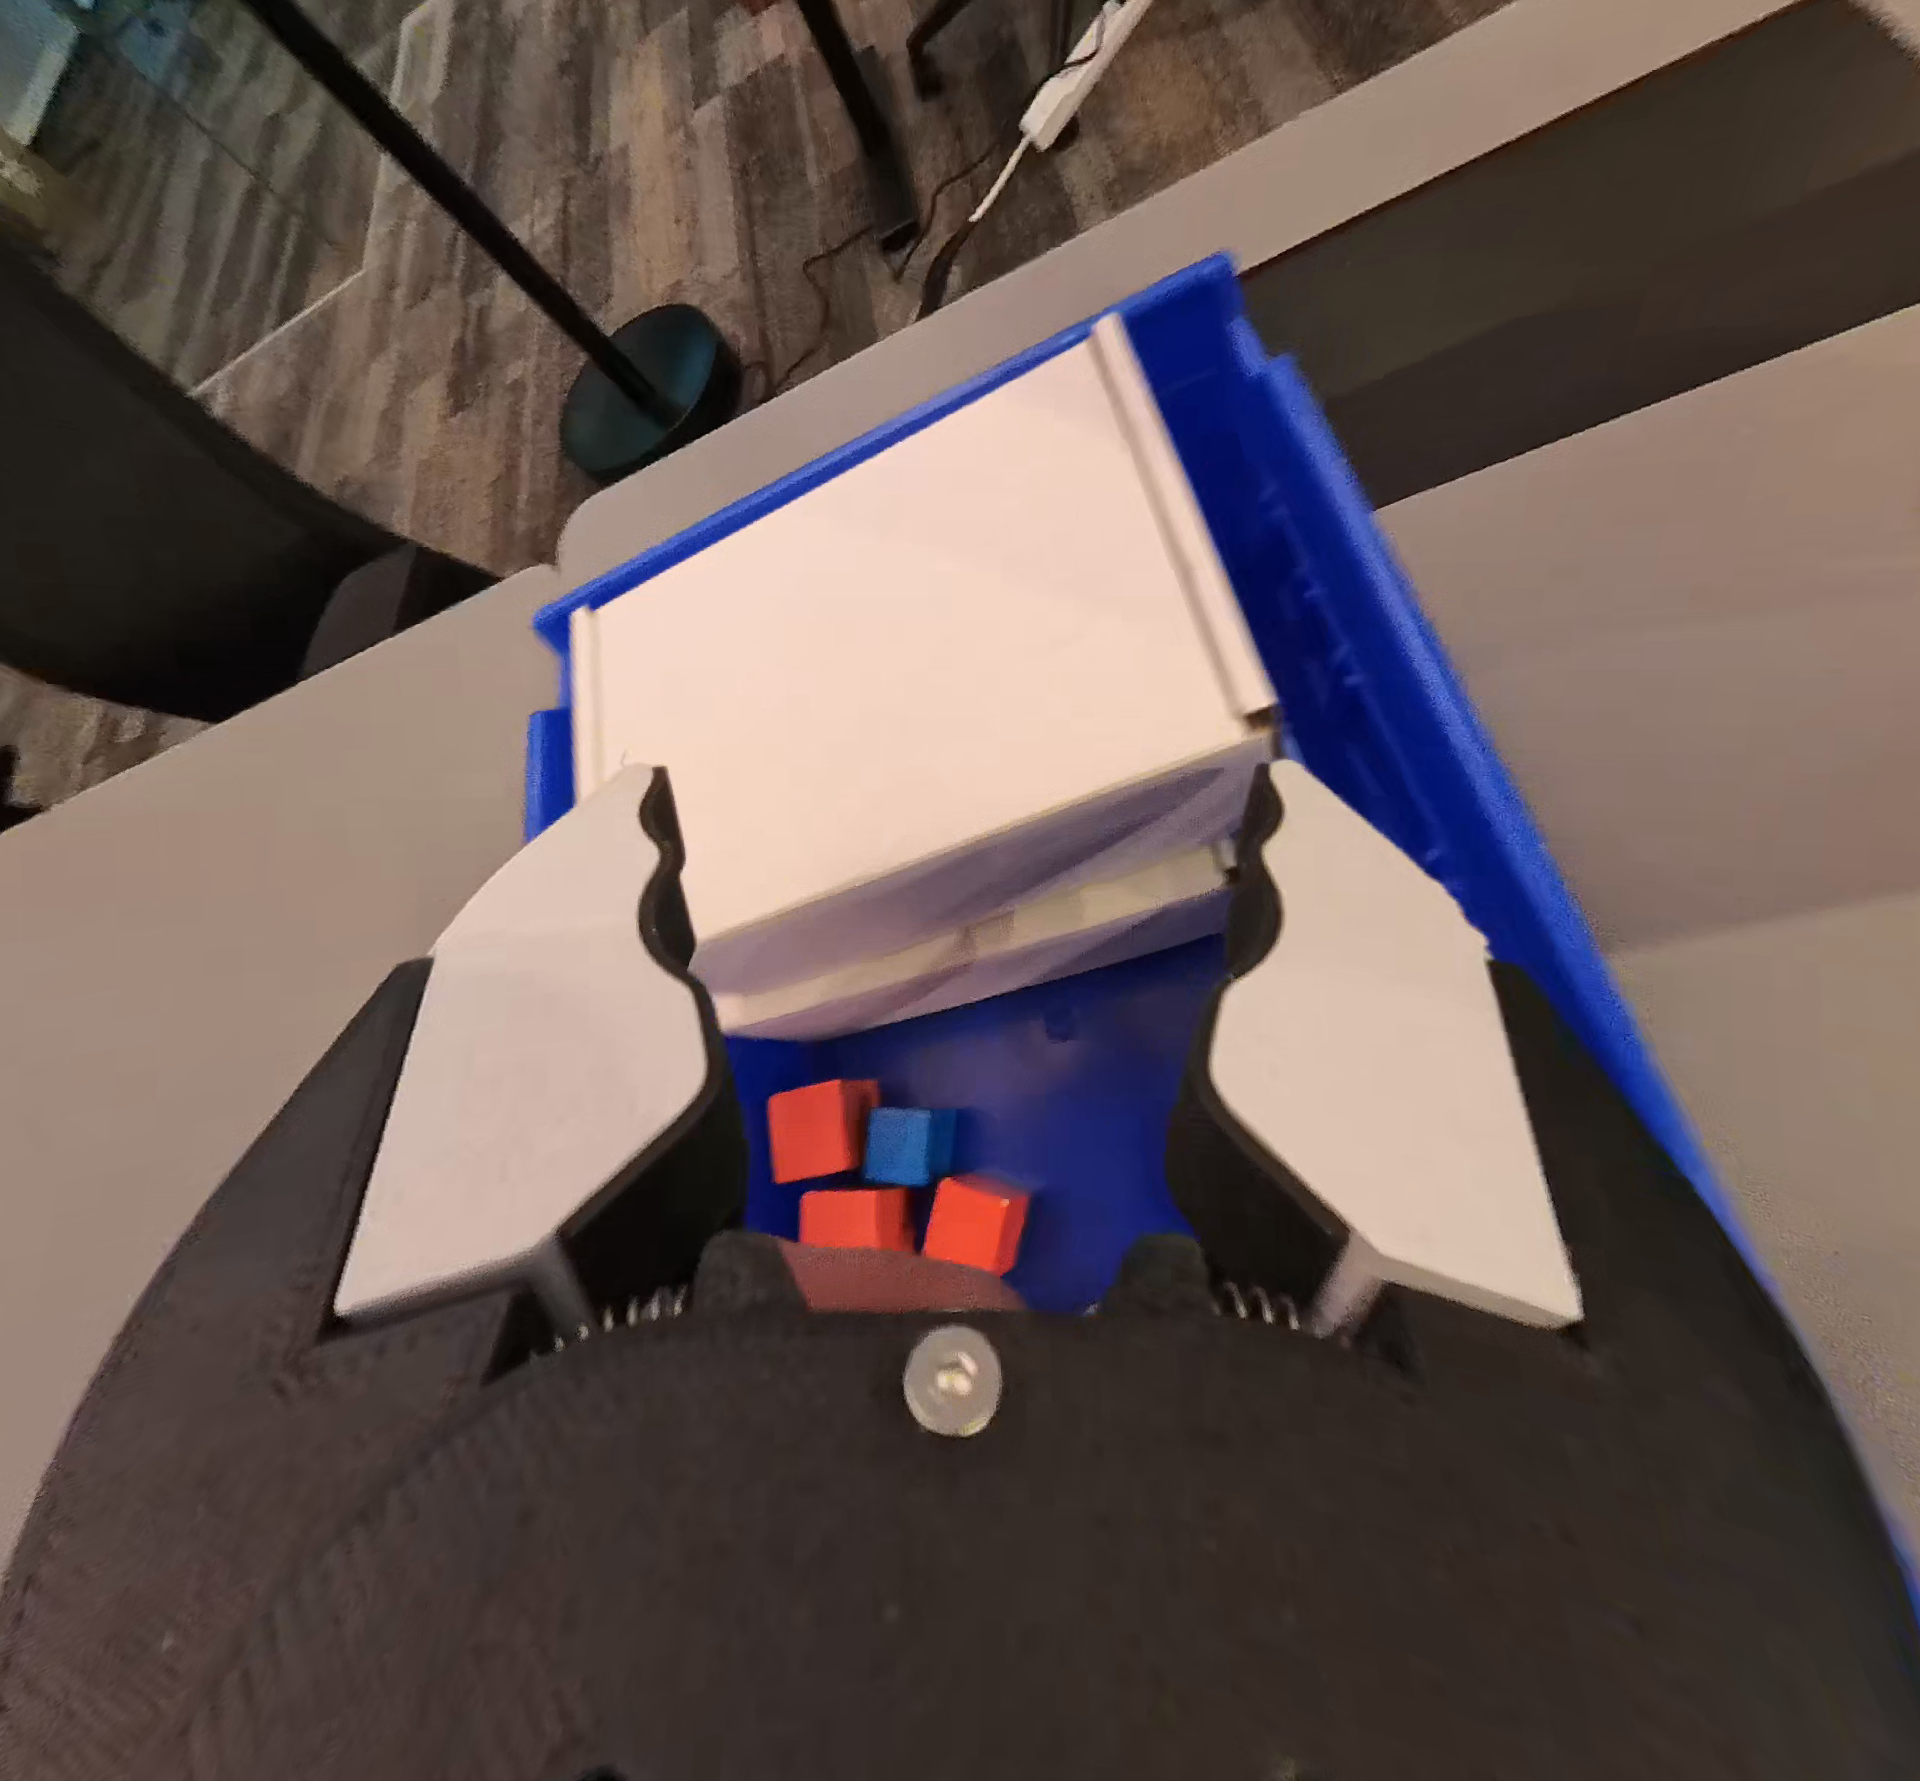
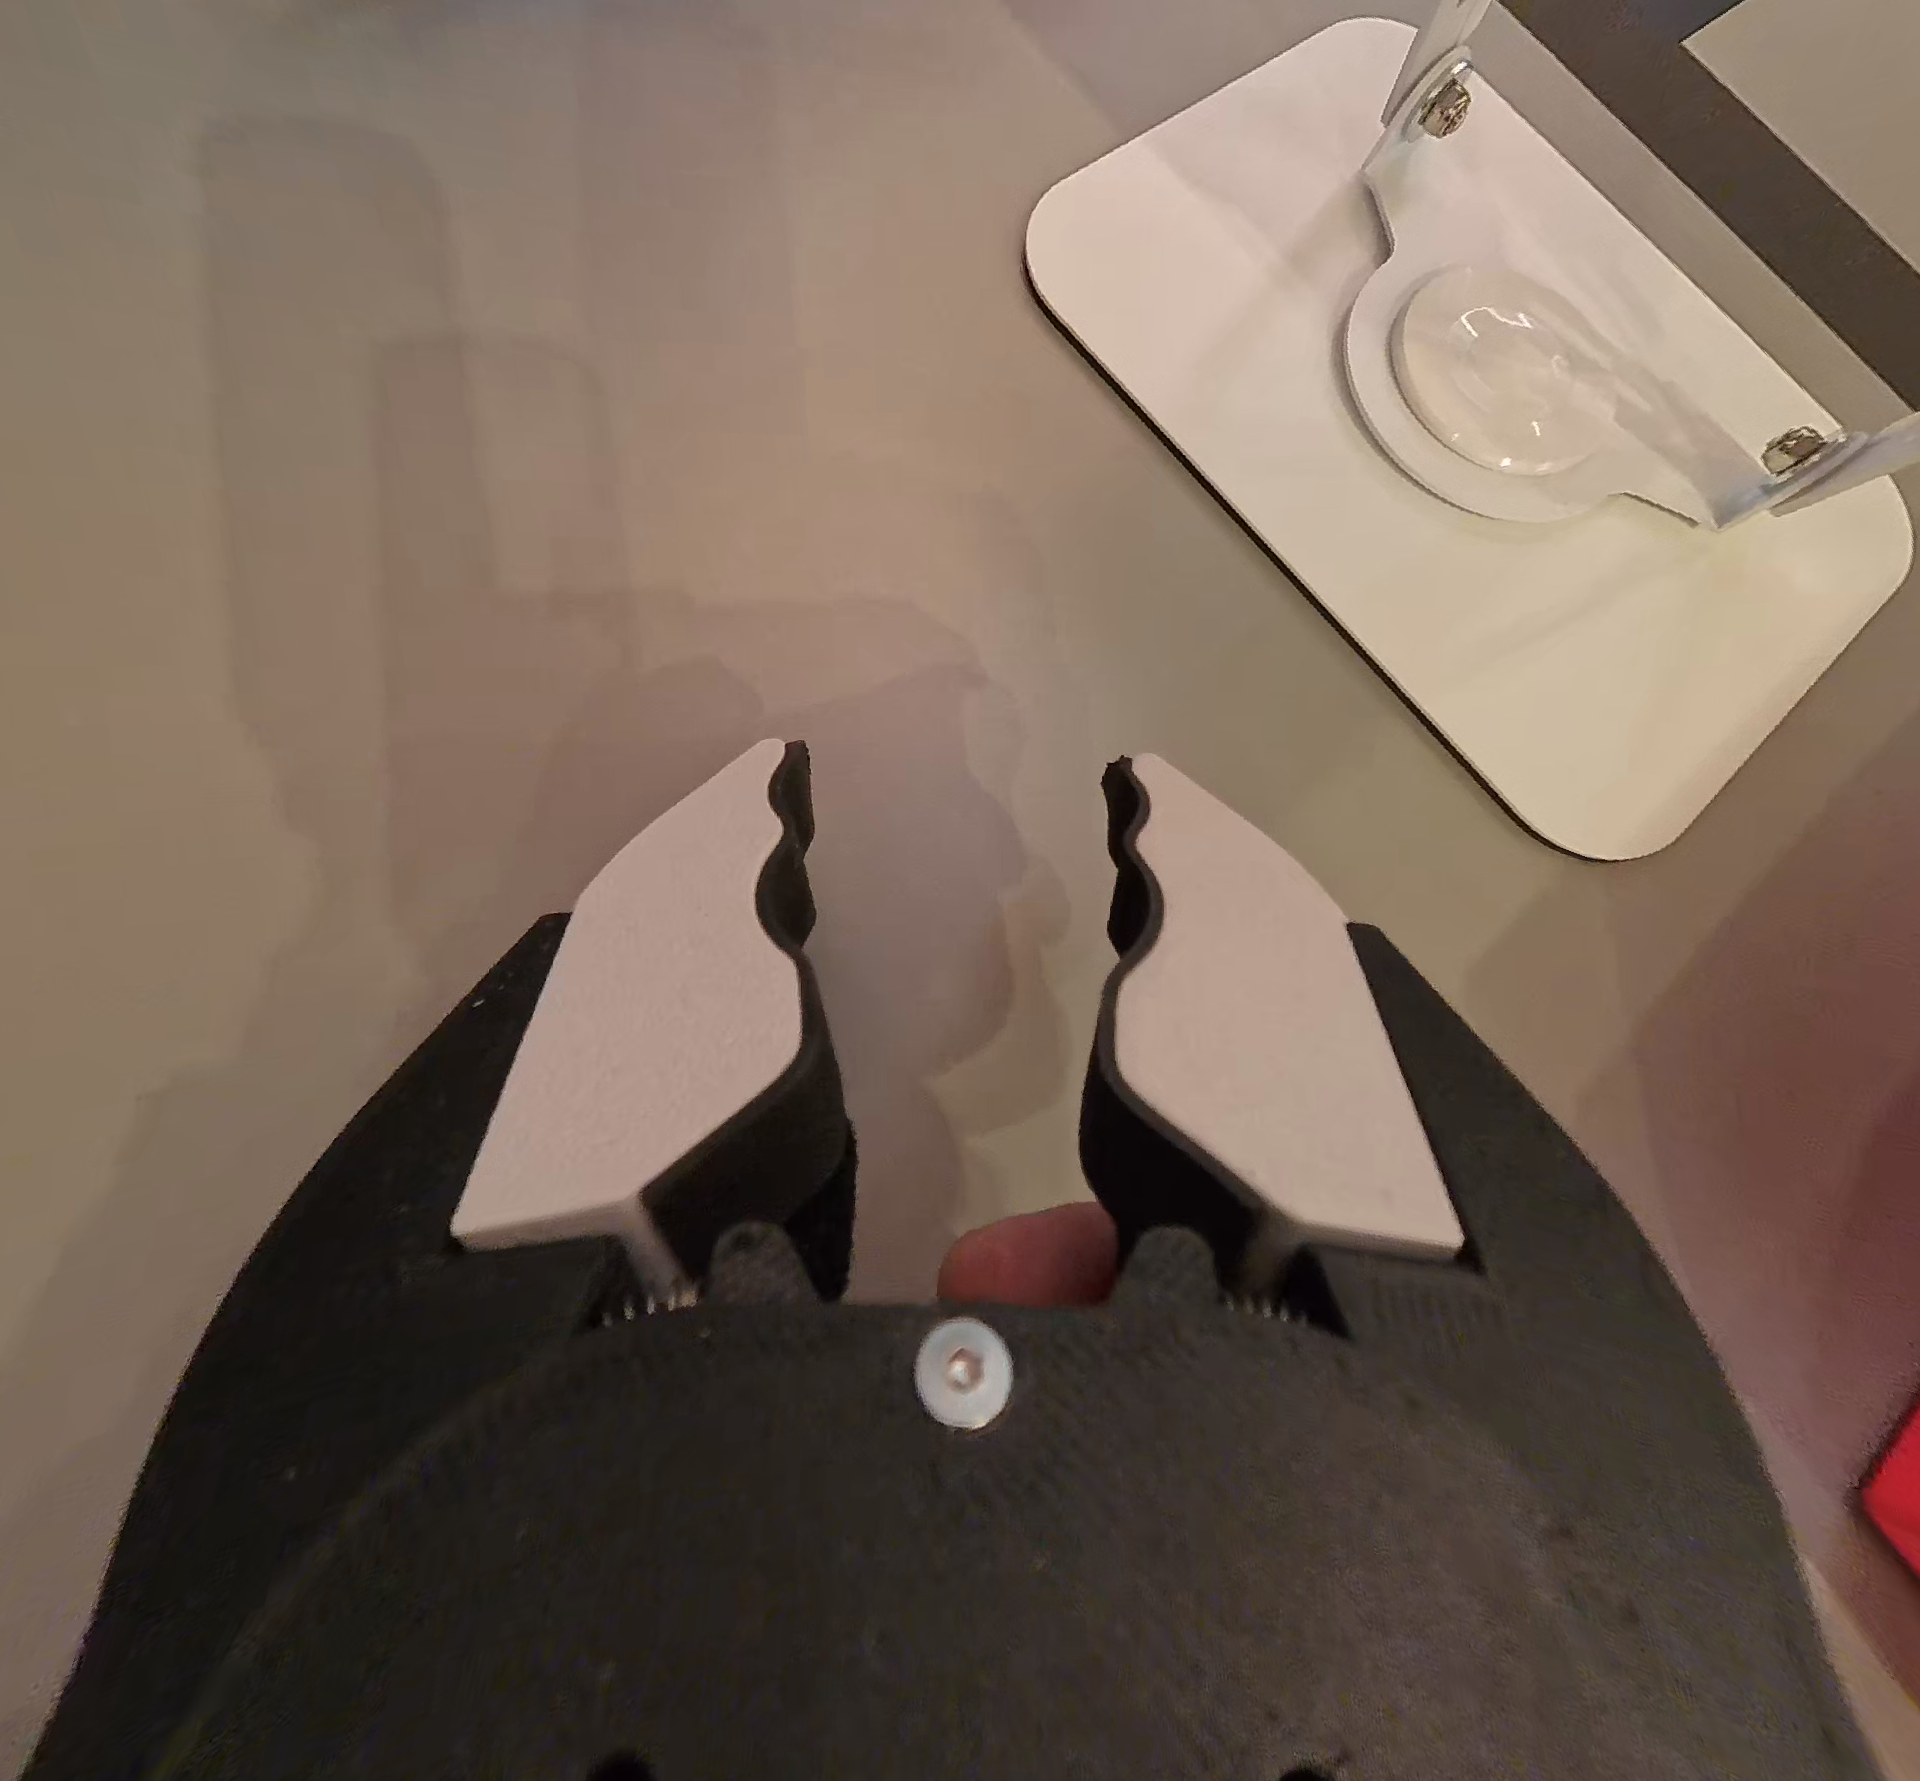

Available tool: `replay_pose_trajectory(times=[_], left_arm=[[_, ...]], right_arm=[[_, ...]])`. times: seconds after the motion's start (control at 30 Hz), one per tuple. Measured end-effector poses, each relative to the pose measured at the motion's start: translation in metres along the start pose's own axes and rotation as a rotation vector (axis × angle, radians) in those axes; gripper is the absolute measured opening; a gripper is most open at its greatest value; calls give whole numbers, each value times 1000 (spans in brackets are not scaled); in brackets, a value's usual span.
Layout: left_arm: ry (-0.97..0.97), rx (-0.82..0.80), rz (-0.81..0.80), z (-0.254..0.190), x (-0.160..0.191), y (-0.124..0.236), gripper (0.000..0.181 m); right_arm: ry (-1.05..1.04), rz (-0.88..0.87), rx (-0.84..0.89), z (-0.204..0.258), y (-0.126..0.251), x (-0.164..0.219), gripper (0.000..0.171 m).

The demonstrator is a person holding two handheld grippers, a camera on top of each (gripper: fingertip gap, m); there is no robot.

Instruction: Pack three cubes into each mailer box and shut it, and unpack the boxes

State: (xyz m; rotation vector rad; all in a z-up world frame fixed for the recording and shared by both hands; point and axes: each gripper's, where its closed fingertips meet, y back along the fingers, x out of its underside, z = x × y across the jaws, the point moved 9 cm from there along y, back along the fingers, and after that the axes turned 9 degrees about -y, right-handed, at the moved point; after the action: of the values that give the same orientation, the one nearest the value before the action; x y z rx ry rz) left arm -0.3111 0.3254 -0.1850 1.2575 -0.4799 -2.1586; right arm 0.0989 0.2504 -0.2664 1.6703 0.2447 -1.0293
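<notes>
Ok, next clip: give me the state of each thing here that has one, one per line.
left gripper: jaws wide, straddling the mailer box; grip contact unclear.
right gripper: open, empty, over bare table.
white mailer box: shut, lying tilted in the bin.
blue bin: open-topped, holding box and cubes.
red cubes: three, loose on the bin floor.
blue cube: loose among them.

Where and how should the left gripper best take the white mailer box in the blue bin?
Probably across the white mailer box near end, side to side, coming from above: the open left gripper already straddles that width, and the blue bin walls block lower approaches.
</notes>
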Motion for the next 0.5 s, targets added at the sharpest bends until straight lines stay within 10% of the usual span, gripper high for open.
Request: replay_pose_trajectory(times=[0.5], left_arm=[[-53,-36,92,-6,5,-13,87]], right_arm=[[-26,8,-11,-3,-2,3,54]])
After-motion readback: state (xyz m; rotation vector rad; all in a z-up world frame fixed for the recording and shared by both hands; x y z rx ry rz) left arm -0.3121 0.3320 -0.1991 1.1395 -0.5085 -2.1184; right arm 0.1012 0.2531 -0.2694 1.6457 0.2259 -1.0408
